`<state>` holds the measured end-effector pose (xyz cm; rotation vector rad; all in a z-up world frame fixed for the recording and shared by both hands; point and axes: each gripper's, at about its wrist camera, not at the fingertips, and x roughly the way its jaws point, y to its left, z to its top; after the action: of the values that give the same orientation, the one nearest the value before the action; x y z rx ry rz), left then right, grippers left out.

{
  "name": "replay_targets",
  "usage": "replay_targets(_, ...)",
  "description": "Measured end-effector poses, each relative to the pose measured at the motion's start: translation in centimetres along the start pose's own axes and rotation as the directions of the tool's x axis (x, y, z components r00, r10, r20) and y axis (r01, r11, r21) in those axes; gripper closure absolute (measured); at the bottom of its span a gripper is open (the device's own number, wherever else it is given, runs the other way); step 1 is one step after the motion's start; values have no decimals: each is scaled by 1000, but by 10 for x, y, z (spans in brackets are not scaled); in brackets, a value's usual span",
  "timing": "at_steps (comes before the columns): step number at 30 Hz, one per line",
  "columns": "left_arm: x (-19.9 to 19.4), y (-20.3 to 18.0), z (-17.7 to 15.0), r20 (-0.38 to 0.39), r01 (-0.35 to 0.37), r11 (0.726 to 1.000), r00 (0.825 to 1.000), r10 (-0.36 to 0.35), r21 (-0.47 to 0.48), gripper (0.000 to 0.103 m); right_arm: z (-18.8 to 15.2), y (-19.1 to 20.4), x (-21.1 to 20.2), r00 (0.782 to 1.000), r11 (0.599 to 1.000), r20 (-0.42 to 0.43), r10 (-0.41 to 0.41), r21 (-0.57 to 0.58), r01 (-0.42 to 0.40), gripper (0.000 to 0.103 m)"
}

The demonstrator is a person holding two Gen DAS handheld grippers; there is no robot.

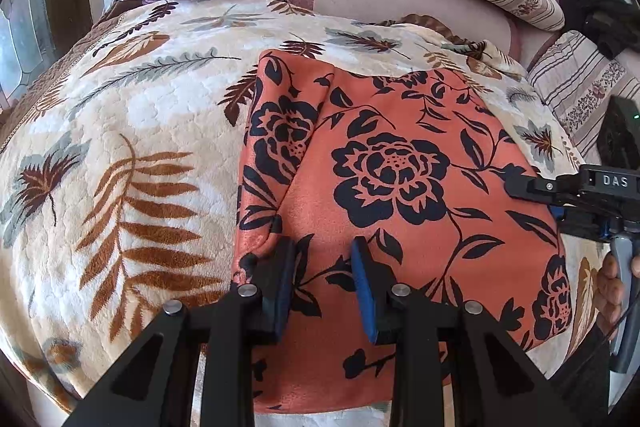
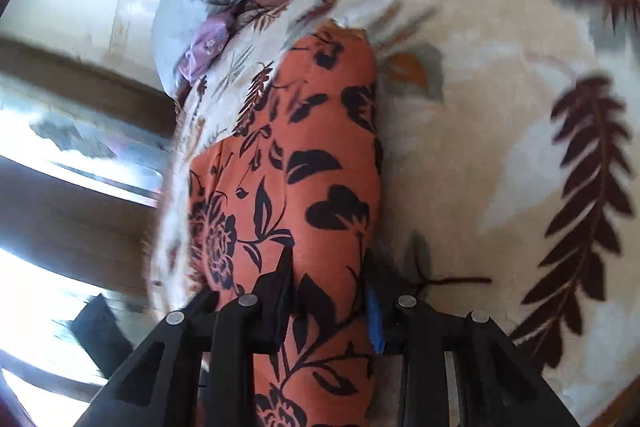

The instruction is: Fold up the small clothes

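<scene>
The orange black-flowered cloth garment (image 1: pixel 400 179) lies on the leaf-print fleece blanket (image 1: pixel 120 147); left gripper (image 1: pixel 324 283) hovers open, right gripper (image 2: pixel 330 301), blurred, seemingly open astride its edge; pinch both layers squarely

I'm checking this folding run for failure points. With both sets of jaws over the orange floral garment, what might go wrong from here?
1. The left gripper stands open over the orange floral garment; closing may also pinch the plush leaf blanket beneath.
2. The right gripper straddles a fabric ridge; whether it grips is unclear, so the cloth might slip.
3. A crease already runs there, so folding may set it in.
</scene>
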<state>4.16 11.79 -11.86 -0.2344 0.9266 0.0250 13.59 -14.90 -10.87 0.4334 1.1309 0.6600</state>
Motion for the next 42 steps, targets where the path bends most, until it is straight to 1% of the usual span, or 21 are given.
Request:
replay_targets(3,0,-1,-1,10,3,1000,1000,-3,8,72,-5,1,2,999,999,14,-40,-34,41,71)
replay_targets(5,0,-3,-1,14,-11,1000,1000,11,21,72,-3,-13,5,1000,999,0,-4,37,4,62)
replay_targets(6,0,-3,-1,14,-11,1000,1000,11,21,72,0,-19,3,1000,996,3,13,85,-13,42)
replay_targets(7,0,-2,-1,15,-7,1000,1000,7,17,72,5,-21,-2,999,993,32,23,118,-27,33)
replay_targets(10,0,-2,-2,19,-3,1000,1000,3,13,72,27,-22,-10,990,986,128,59,144,-78,31)
replay_targets(12,1,-2,-2,17,-4,1000,1000,4,15,72,42,-27,11,996,982,64,65,172,-75,32)
replay_targets(13,0,-2,-1,14,1,1000,1000,-1,12,72,47,-29,31,999,986,-17,48,164,-44,59)
replay_targets(17,-18,15,7,6,75,995,997,-75,-61,72,41,7,24,997,997,37,-75,5,75,62)
replay_targets(18,-23,24,6,11,105,989,995,-104,-108,72,37,14,19,994,996,59,-89,-12,90,52)
replay_targets(19,-25,33,4,5,131,981,991,-132,-145,72,33,17,13,993,996,71,-91,-15,93,29)
replay_targets(20,-23,38,-1,-15,141,976,989,-145,-166,73,30,17,7,994,997,82,-78,-9,79,23)
replay_targets(22,-12,49,-15,-83,144,965,983,-166,-217,99,25,16,-7,990,997,116,-76,11,75,18)
replay_targets(27,-28,64,-13,-55,204,930,971,-231,-307,99,12,37,-35,987,999,161,-13,-36,19,18)
replay_targets(29,-37,58,0,-41,225,936,969,-245,-271,90,-1,48,-39,989,997,144,37,-67,-27,16)
replay_targets(32,-38,58,31,8,230,940,972,-236,-252,46,-23,59,-25,998,991,51,46,-129,-39,15)
replay_targets(34,-23,62,58,12,240,933,969,-245,-268,44,-37,61,-19,999,985,42,34,-172,-26,15)
replay_targets(37,32,66,95,-77,212,933,967,-244,-292,44,-44,60,-19,997,983,62,41,-182,-29,15)
replay_targets(38,53,68,100,-131,191,935,962,-239,-297,58,-43,58,-19,997,984,61,47,-174,-36,15)
replay_targets(39,72,72,100,-198,162,937,953,-231,-310,82,-41,56,-18,997,985,55,52,-164,-43,15)
replay_targets(40,87,80,98,-215,177,913,939,-268,-367,82,-39,54,-18,997,986,48,60,-157,-52,15)
replay_targets(42,81,89,96,-174,203,878,937,-302,-432,82,-40,53,-19,997,984,37,71,-166,-64,15)
